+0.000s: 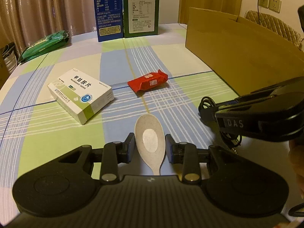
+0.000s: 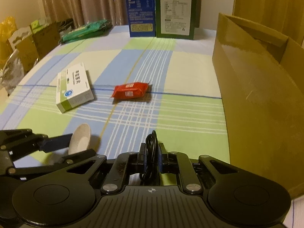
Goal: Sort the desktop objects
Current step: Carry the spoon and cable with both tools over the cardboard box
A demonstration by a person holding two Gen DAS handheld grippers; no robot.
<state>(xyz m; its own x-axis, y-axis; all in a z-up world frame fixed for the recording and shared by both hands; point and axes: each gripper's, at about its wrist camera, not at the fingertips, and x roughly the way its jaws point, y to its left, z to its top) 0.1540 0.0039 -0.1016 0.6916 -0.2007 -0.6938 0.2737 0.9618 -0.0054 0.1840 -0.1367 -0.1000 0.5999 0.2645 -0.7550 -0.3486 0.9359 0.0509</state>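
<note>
left gripper (image 1: pixel 150 146) clamped on the spoon (image 1: pixel 149 138); right gripper (image 2: pixel 152 152) pinched on a coiled black cable (image 2: pixel 151 146). risk: loose cable loops slip free or snag the cardboard box (image 2: pixel 256 95) just right of it.

On the checked tablecloth (image 1: pixel 57 133): one pale speckled spoon (image 1: pixel 150 142), one coiled black cable (image 2: pixel 151 152), one white-and-green tablet box (image 1: pixel 81 95), one red snack packet (image 1: pixel 148 82), one green foil pouch (image 1: pixel 43 45). Two tall cartons stand at the back, one blue (image 1: pixel 108 11), one green (image 1: pixel 141 9). One brown cardboard box (image 1: pixel 237 57). Two grippers, left (image 1: pixel 150 148) and right (image 2: pixel 152 157).
</note>
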